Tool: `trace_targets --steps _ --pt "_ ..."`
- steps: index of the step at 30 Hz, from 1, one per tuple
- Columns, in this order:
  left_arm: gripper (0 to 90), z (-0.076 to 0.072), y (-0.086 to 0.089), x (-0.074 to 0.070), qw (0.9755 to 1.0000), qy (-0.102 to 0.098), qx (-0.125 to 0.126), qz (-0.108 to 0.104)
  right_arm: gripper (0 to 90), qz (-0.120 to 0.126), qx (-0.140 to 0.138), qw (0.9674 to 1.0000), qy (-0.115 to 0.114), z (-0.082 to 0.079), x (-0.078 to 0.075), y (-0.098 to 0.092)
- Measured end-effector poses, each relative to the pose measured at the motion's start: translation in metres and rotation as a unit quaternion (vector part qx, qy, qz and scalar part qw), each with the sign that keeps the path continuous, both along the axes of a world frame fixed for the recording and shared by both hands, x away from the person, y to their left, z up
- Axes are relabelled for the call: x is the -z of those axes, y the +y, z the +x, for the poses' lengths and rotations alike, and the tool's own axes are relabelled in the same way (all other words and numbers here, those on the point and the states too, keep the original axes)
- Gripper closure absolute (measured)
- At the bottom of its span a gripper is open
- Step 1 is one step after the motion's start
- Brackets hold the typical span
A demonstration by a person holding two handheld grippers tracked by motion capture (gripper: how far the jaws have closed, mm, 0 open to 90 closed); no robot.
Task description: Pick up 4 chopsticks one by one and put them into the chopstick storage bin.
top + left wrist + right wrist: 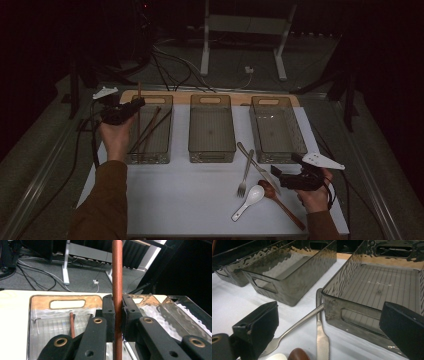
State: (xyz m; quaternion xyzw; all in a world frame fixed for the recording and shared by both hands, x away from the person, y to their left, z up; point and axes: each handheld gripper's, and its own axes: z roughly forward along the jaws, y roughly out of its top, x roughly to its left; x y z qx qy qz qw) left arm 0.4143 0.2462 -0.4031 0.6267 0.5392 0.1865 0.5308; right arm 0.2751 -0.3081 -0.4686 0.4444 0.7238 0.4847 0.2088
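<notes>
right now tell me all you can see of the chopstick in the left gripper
The chopstick is a slim, round, reddish-brown stick, wood by the look. It stands upright, clamped between the two black fingers of the left gripper, with its top rising well above them and its lower end passing down below. It hangs over the far end of the left bin, a clear smoky tray where more chopsticks lie slanted.

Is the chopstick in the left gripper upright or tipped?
Upright: the chopstick runs vertically between the left gripper's shut jaws, above the left bin.
</notes>
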Motion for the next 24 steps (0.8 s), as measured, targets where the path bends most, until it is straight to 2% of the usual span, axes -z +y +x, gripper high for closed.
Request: trace_targets --steps 10,17,20,21,22,24 --pt "83.8 0.013 -0.01 0.009 0.9999 0.011 -0.005 0.01 2.8 -0.002 -0.003 1.0 0.002 0.0 0.001 0.001" --pt "83.8 0.023 -0.018 0.02 0.9996 0.028 -0.004 0.01 2.8 -0.003 -0.005 1.0 0.001 0.0 0.002 0.003" --pt "83.7 0.028 -0.022 0.025 0.999 0.04 -0.001 0.019 2.9 -0.004 -0.007 1.0 0.002 -0.001 0.002 0.003" --pt "82.9 0.028 -0.022 0.027 0.999 0.042 0.0 0.015 2.8 -0.005 -0.007 1.0 0.002 -0.001 0.002 0.003" --pt "78.4 0.029 -0.022 0.029 0.999 0.043 0.003 0.007 2.8 -0.007 -0.008 0.9999 0.001 -0.001 0.002 0.003" --pt "61.5 0.029 -0.023 0.03 0.999 0.044 -0.002 0.005 2.8 -0.007 -0.008 0.9999 0.002 -0.002 0.002 0.004"
